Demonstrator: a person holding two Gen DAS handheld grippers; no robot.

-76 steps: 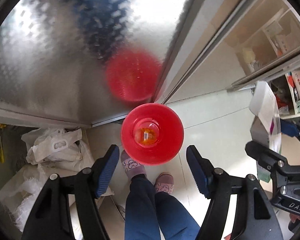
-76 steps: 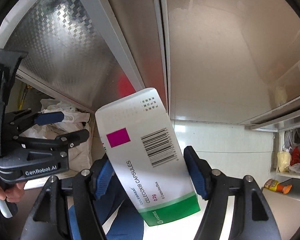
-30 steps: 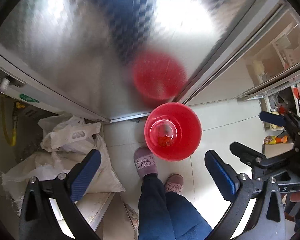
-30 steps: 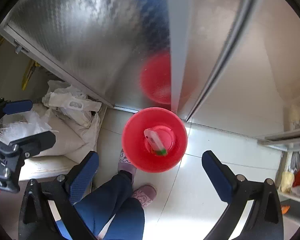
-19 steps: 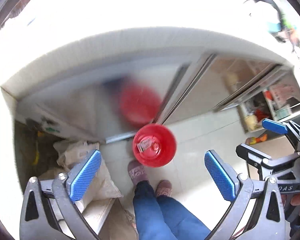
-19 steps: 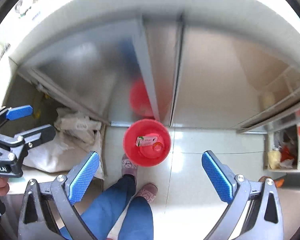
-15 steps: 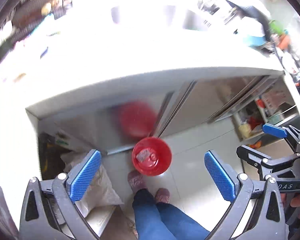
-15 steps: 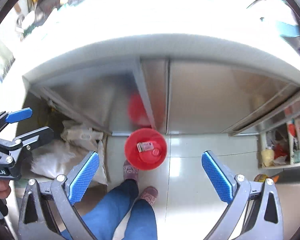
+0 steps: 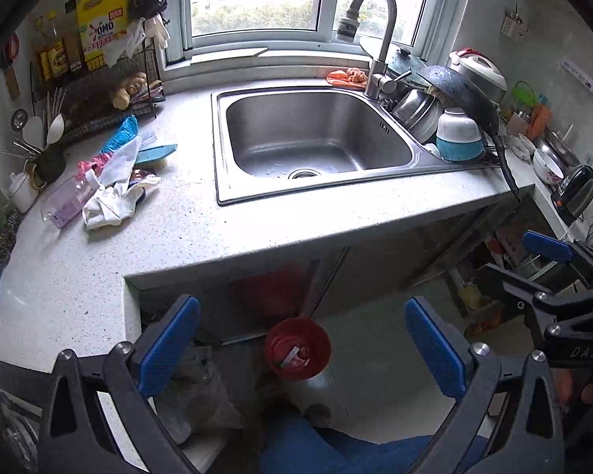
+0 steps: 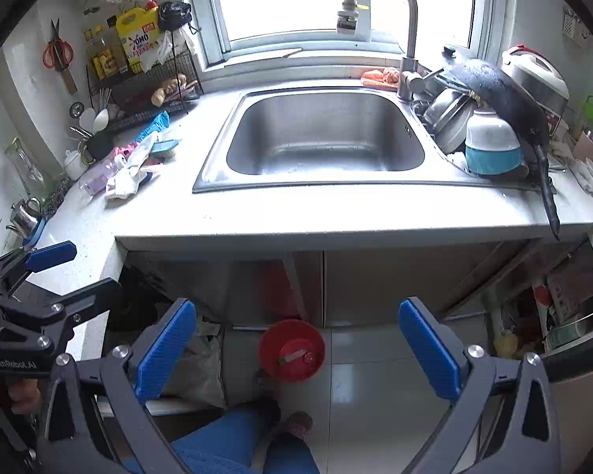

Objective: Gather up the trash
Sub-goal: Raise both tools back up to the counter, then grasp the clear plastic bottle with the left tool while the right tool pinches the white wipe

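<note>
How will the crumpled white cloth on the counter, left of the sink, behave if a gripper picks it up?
The crumpled white cloth is folded and bunched, so it will probably be floppy and drape down. It looks thin, so likely light. Its loose ends lie against a pink-labelled clear plastic bottle, so lifting may drag or nudge that bottle.
</note>
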